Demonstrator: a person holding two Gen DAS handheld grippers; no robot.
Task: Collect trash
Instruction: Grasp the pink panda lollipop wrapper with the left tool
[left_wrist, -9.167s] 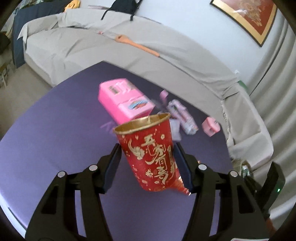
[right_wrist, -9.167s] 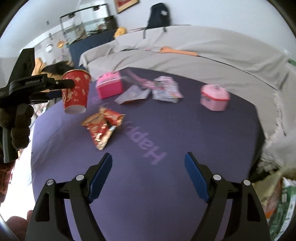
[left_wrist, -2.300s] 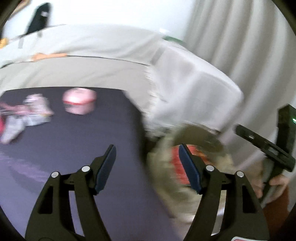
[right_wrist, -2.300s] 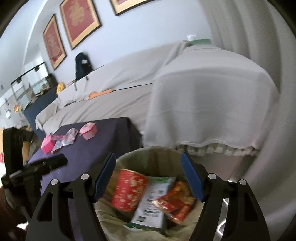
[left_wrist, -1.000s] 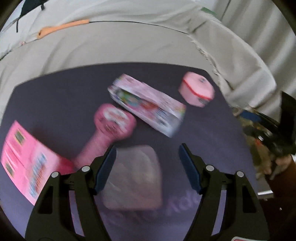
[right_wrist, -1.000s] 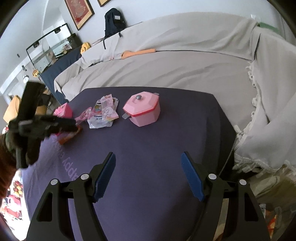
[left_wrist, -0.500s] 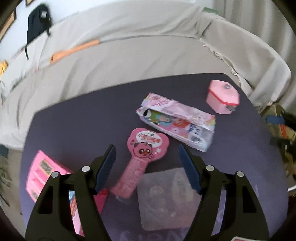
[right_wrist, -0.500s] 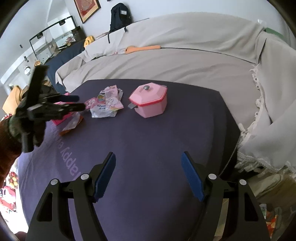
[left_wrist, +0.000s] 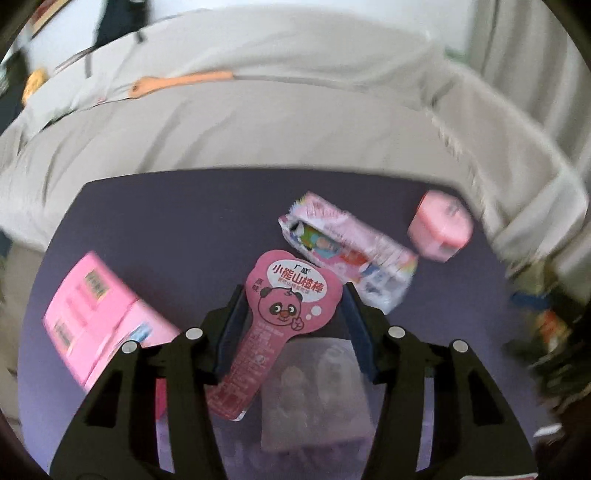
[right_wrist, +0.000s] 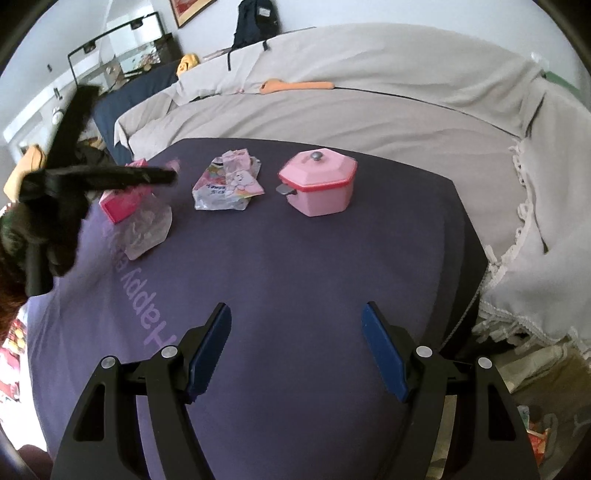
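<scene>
The pink paddle-shaped wrapper (left_wrist: 288, 295), at 12 o'clock from the left wrist camera, bears white Chinese characters reading 小熊山楂棒 above a cartoon panda face. The purple tablecloth (right_wrist: 295, 277) carries pale lettering reading "Happy", printed upside down at 9 o'clock in the right wrist view. Print on the other wrappers is too blurred to read.

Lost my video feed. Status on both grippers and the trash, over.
Left gripper straddling pink panda wrapper, grip unconfirmed. Right gripper open, empty, above purple table. Clear wrapper under wrapper's tail; pink toy box alongside.

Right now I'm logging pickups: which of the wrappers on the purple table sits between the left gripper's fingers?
The pink paddle-shaped wrapper with the panda face lies between the left gripper fingers. The clear wrapper lies beneath, and the crumpled pastel wrapper beyond.
</scene>
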